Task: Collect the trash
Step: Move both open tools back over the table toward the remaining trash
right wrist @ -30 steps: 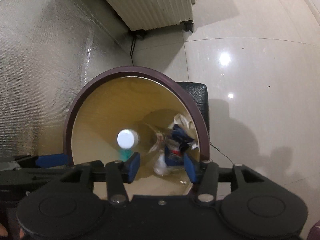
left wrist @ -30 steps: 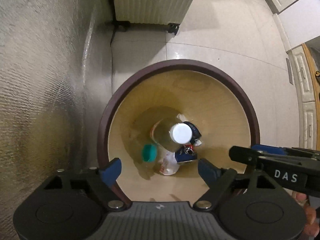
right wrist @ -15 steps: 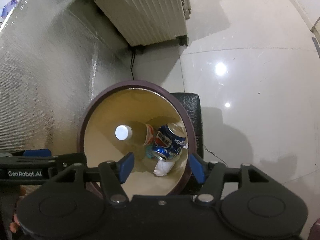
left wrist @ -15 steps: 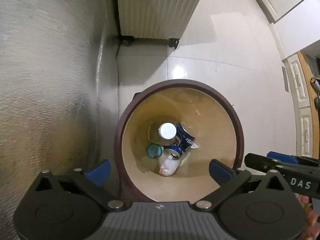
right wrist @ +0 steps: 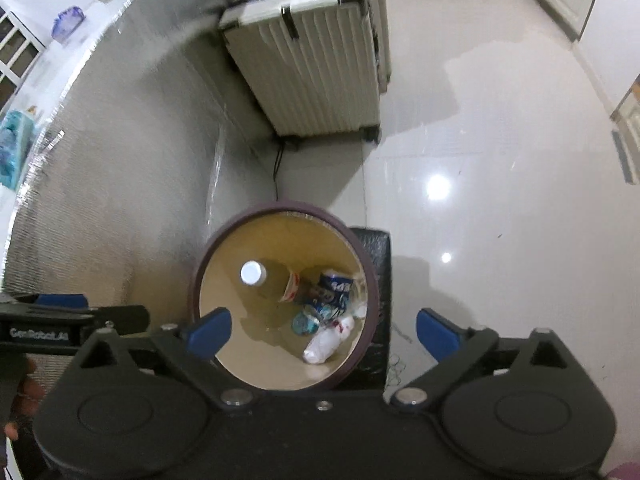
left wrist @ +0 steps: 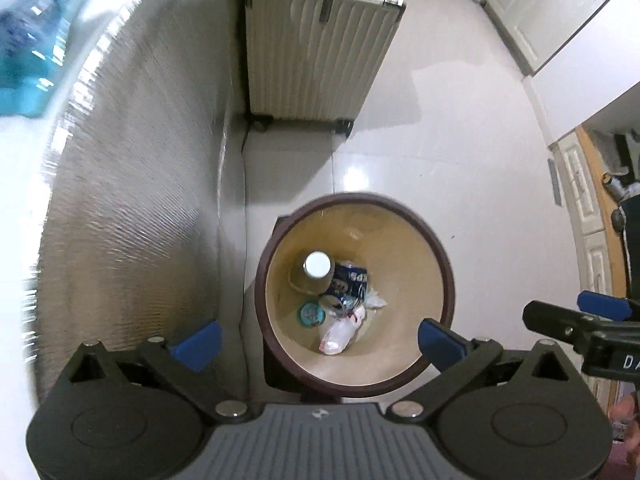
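Note:
A round bin with a dark brown rim (left wrist: pixel 446 280) (right wrist: pixel 280 209) stands on the floor below both grippers. Inside lie a clear bottle with a white cap (left wrist: pixel 317 265) (right wrist: pixel 253 273), a blue can (left wrist: pixel 350 278) (right wrist: pixel 336 286), a teal lid (left wrist: pixel 311 315) (right wrist: pixel 302 323) and a white crumpled wrapper (left wrist: pixel 338 334) (right wrist: pixel 324 344). My left gripper (left wrist: pixel 318 340) hangs well above the bin, open and empty. My right gripper (right wrist: pixel 323 333) is also high over the bin, its jaws opening, nothing between them.
A ribbed cream suitcase (left wrist: pixel 320 48) (right wrist: pixel 312 64) stands behind the bin. A silver foil-clad surface (left wrist: pixel 132 200) rises at the left, with a blue bottle (left wrist: pixel 28 48) on top. A black box (right wrist: pixel 374 264) adjoins the bin. White cabinets (left wrist: pixel 580 184) line the right.
Both grippers have risen away from the bin, which looks smaller now. The bottle and can have settled inside the bin. The right jaws have spread much wider, the left a little.

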The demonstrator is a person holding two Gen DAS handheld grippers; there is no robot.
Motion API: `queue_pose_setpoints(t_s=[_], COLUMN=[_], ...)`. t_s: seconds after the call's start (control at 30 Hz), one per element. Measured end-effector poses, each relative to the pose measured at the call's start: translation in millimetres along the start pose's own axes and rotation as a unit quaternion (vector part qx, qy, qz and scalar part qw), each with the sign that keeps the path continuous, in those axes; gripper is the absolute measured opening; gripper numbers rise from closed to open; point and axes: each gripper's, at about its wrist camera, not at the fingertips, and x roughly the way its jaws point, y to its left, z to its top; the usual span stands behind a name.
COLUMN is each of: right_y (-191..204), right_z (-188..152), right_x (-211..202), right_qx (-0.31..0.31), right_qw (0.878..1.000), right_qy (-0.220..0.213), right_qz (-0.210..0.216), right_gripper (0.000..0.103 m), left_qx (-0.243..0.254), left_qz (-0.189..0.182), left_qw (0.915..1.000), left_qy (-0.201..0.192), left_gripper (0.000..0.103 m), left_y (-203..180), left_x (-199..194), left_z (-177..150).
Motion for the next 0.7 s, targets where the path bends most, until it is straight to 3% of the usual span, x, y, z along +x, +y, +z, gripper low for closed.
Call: queue_pose_setpoints(t_s=[0.33, 0.7], right_y=[31, 109], right_z=[-1, -3], right_x=[-67, -121], right_qx=[-0.027, -0.067], right_qw=[0.997, 0.987], right_qy=[-0.078, -0.145], right_qz=[-0.012, -0.01], right_gripper=[0.103, 0.103], left_qx=[-0.003, -0.009], left_qz=[-0.006, -0.012], left_qw=[0.9957, 0.9851], left_qy=[-0.092, -0.171], left_gripper=[0.103, 0.103], left_y=[19, 79], left_x=[-88, -166], left_z=[-14, -32])
